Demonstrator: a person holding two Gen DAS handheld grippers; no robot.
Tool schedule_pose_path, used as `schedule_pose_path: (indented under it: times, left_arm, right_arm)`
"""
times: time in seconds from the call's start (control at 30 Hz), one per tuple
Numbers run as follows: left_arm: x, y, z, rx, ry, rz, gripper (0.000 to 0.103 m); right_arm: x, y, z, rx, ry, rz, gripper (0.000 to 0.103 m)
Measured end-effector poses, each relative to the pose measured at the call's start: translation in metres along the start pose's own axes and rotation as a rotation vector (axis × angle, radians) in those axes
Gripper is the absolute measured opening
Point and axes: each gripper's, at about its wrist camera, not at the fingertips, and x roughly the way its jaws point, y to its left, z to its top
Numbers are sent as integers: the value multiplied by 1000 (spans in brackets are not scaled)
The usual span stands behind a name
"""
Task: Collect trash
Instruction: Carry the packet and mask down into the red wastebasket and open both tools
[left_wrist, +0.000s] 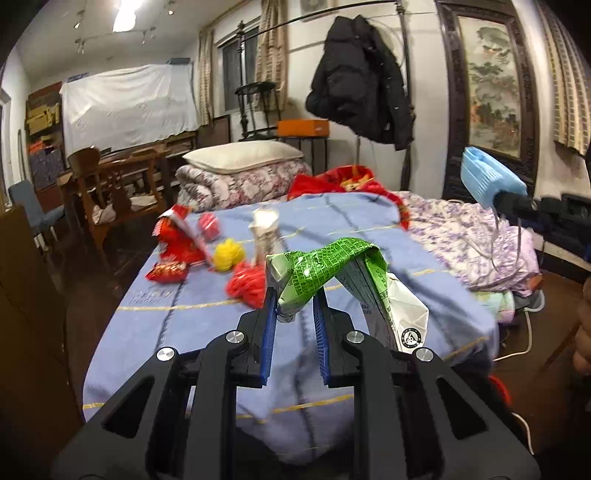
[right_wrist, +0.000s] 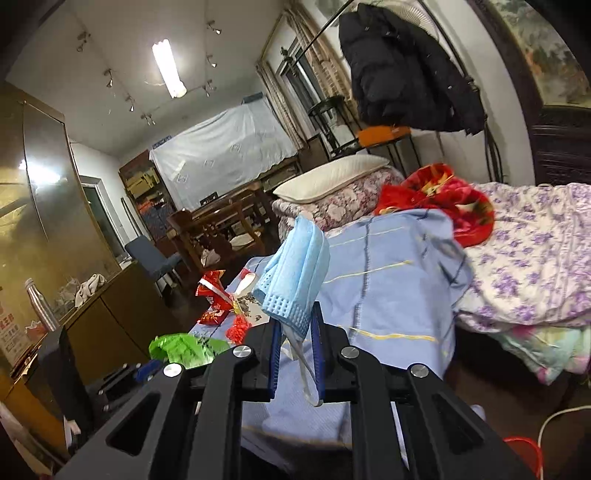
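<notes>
1. Trash: a green wrapper (left_wrist: 317, 273) was pinched in the left gripper (left_wrist: 294, 314), draping off to its right.
2. Right gripper (right_wrist: 297, 328) was clamped on a blue mask (right_wrist: 295, 273), loop dangling between the fingers.
3. More red wrappers (left_wrist: 177, 243) sat on the bed (left_wrist: 207, 306) ahead-left of the left gripper.

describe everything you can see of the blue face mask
The blue face mask is a disposable pleated one of thin, soft-looking fabric, folded and crumpled. Its embossed edge strip is pinched in the right gripper, and a white ear loop dangles between the fingers. It is held in the air above the blue bedspread, touching nothing else. The left wrist view shows it raised at the right.
</notes>
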Motion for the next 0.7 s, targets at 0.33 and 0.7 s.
schedule_pose_path:
  times: [0.33,0.7]
  left_arm:
    - [-5,-82,21,82,33,-175,21]
    - [34,-198,9,218,182,-364,21]
  right_arm:
    - [-85,-70,-37,48,18,-155,15]
    - [-88,-211,-153,267,330,-382,38]
